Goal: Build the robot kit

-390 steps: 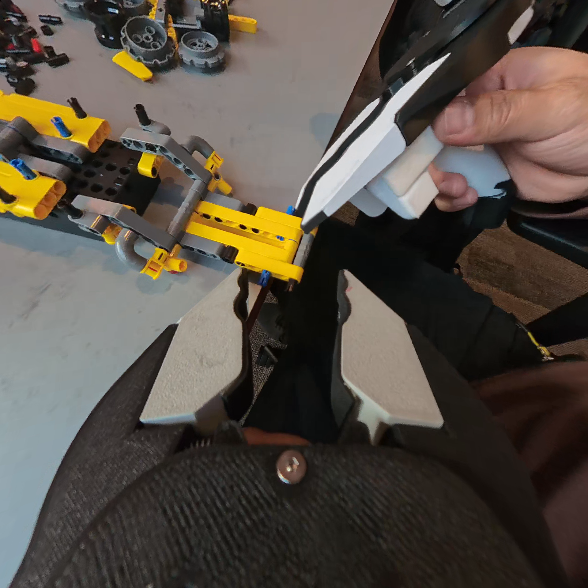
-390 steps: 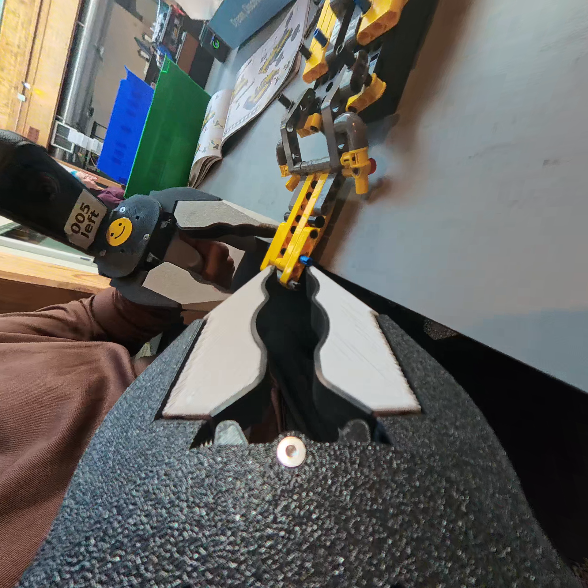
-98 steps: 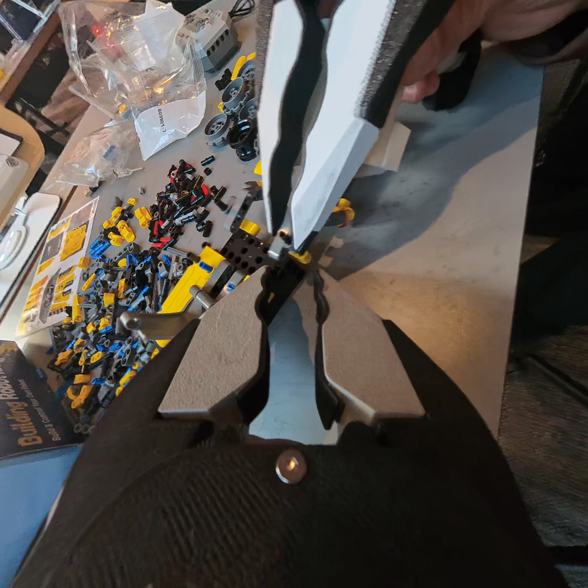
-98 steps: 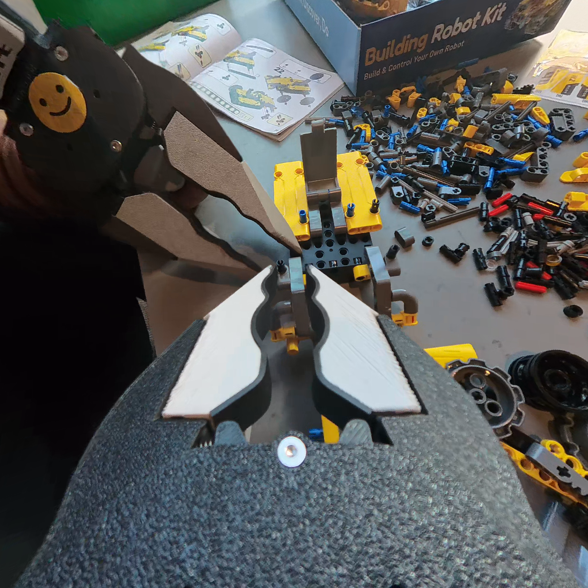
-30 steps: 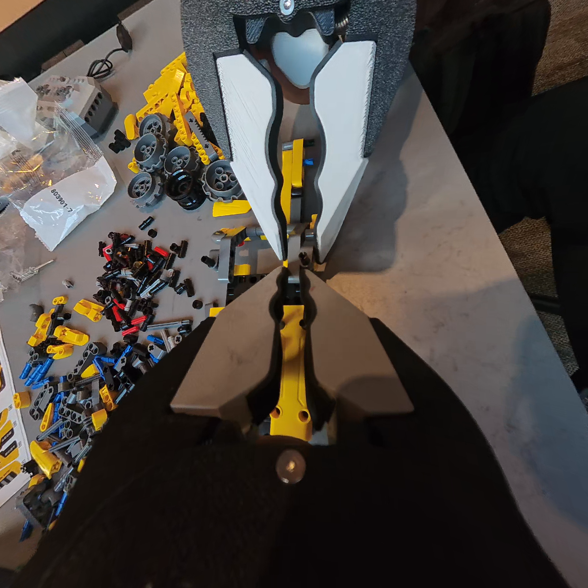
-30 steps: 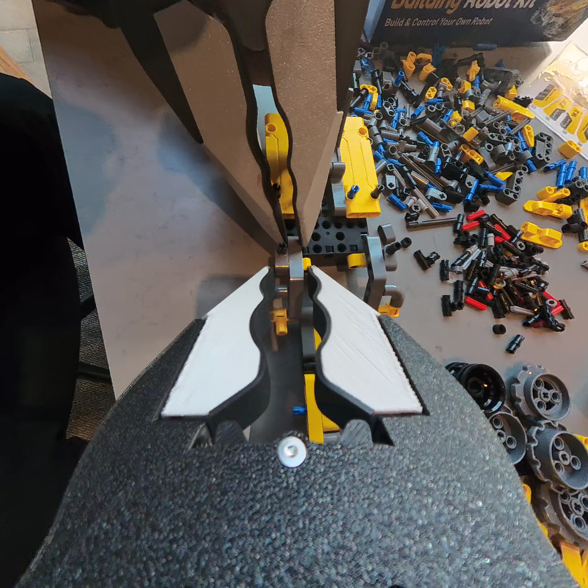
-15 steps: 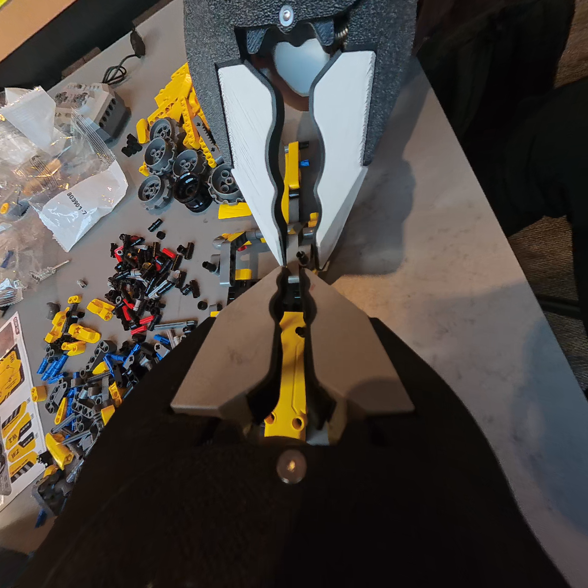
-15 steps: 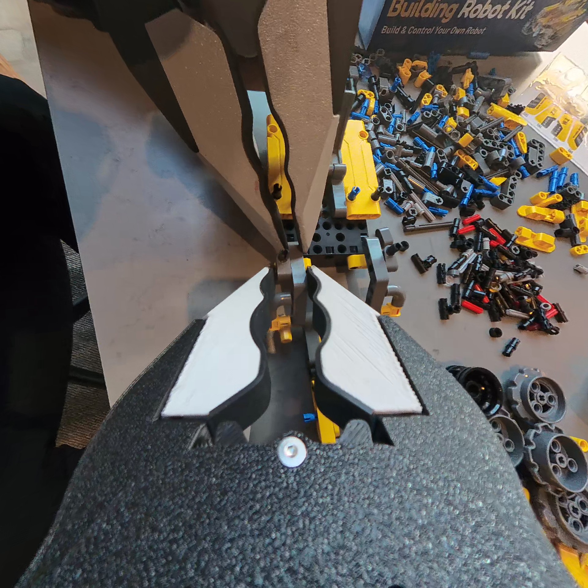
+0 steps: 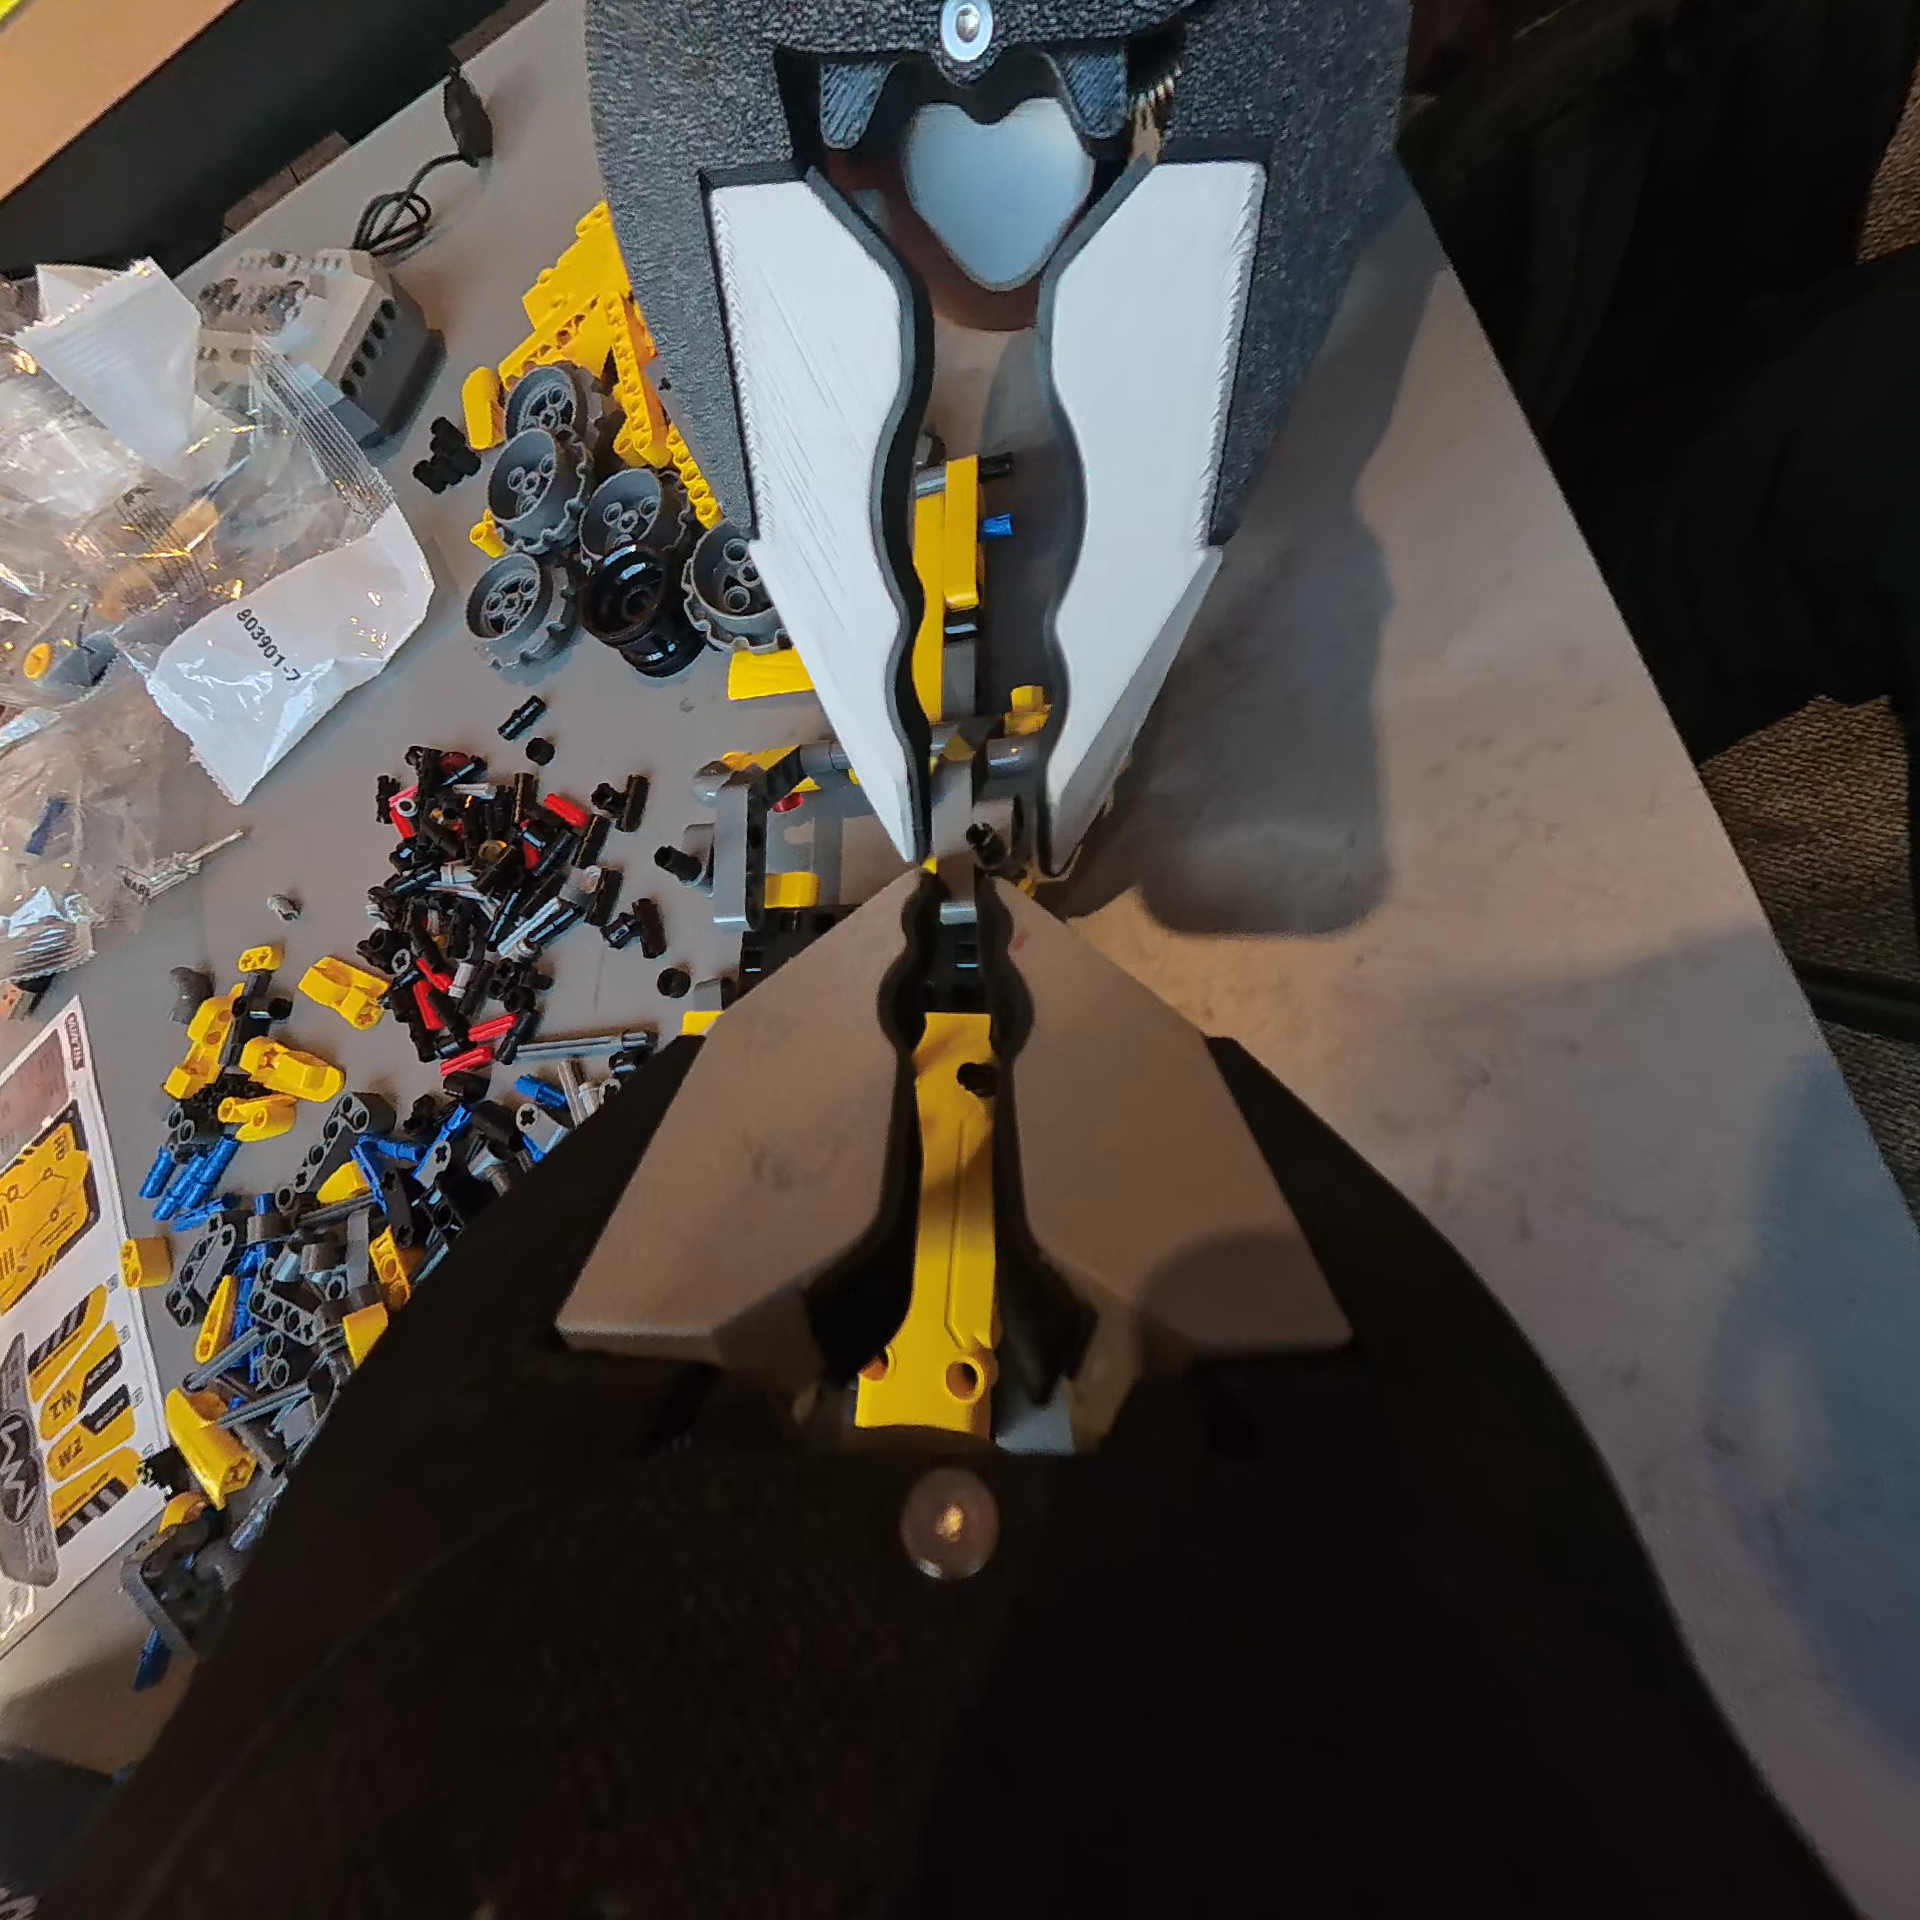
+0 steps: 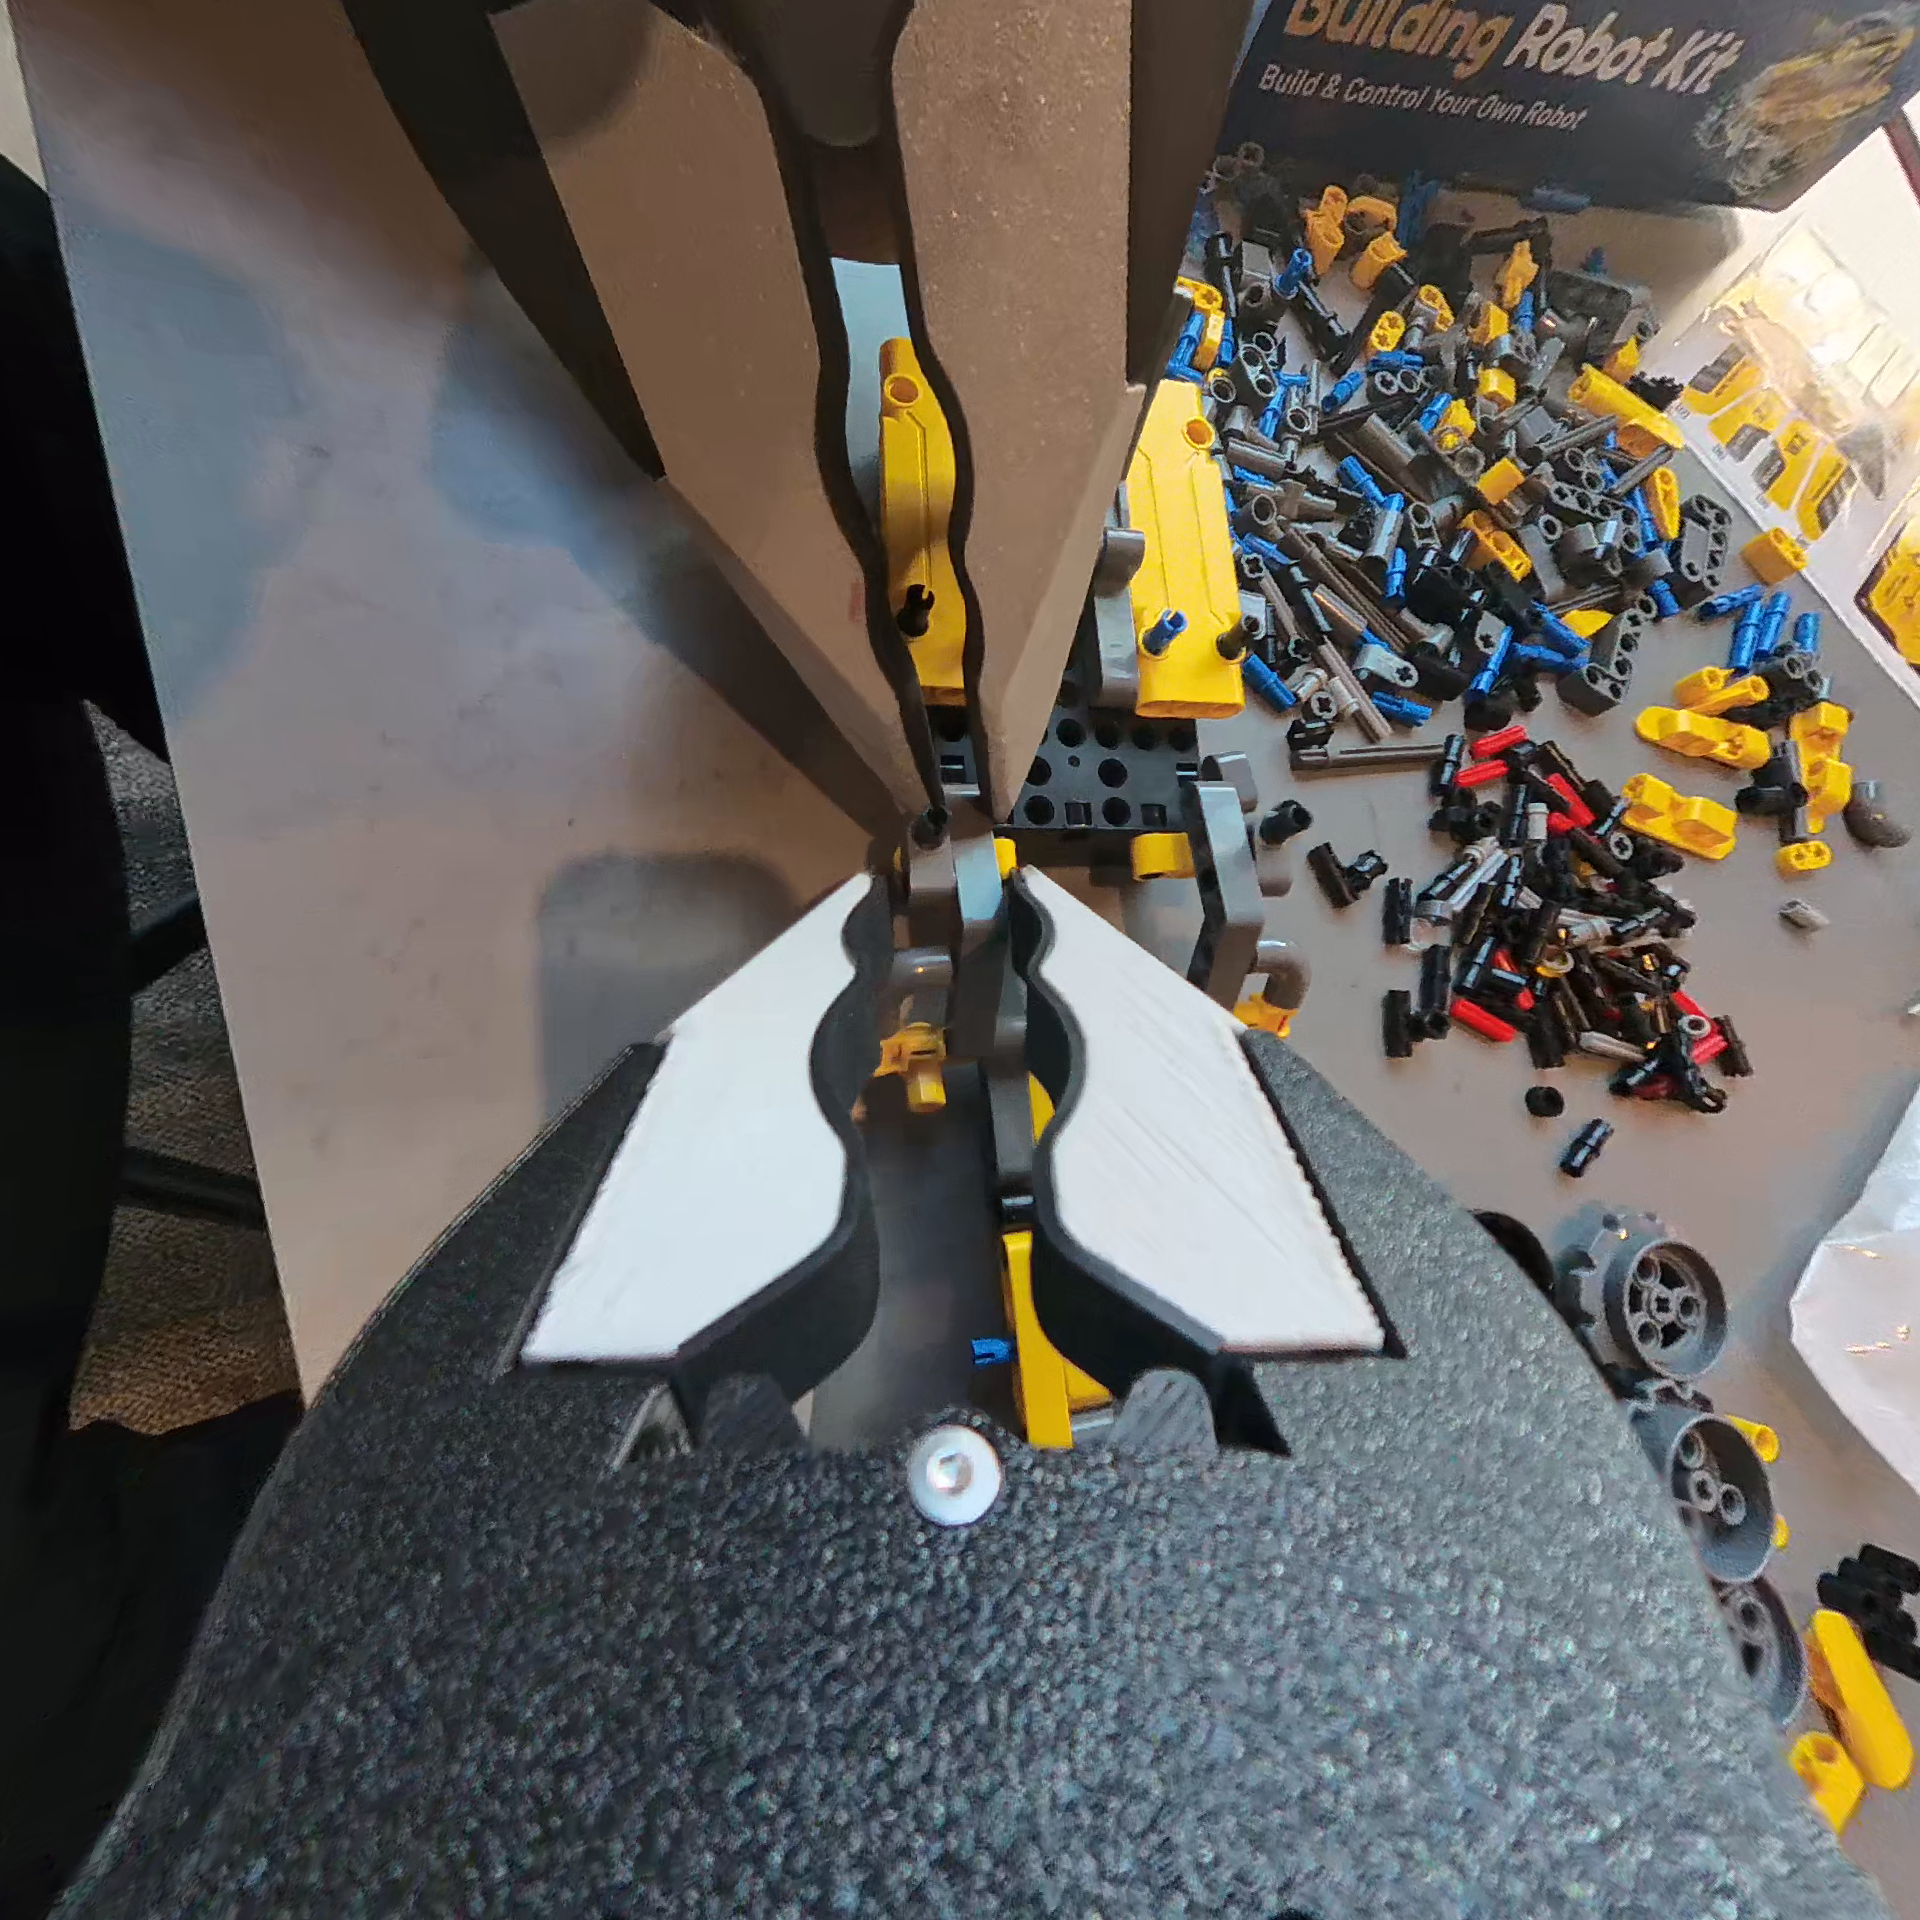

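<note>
A yellow, grey and black brick model (image 9: 758, 842) lies on the grey table near its edge. My left gripper (image 9: 956, 888) is shut on the model, with a yellow panel (image 9: 951, 1174) running between its tan fingers. My right gripper (image 10: 945, 883) is shut on a grey beam (image 10: 961, 894) of the same model. The two grippers face each other tip to tip. The right gripper (image 9: 977, 857) comes in from the top of the left wrist view. The left gripper (image 10: 951, 805) comes in from the top of the right wrist view, around the yellow panel (image 10: 914, 499).
A heap of loose small parts (image 9: 488, 862) (image 10: 1455, 582), grey and black wheels (image 9: 623, 540) (image 10: 1652, 1299), plastic bags (image 9: 156, 499), a grey motor block (image 9: 343, 312), a sticker sheet (image 9: 52, 1299) and a dark box (image 10: 1507, 83) crowd one side. The table edge (image 9: 1662, 831) is close on the other. My two grippers' fingertips are within a few centimetres of each other. It is some 30 cm from my right tips to the grey motor block (image 9: 343, 312).
Since 13 s ago the model has been turned and both grippers now grip it tip to tip. Over the last second both views shifted only slightly and the grips held.
</note>
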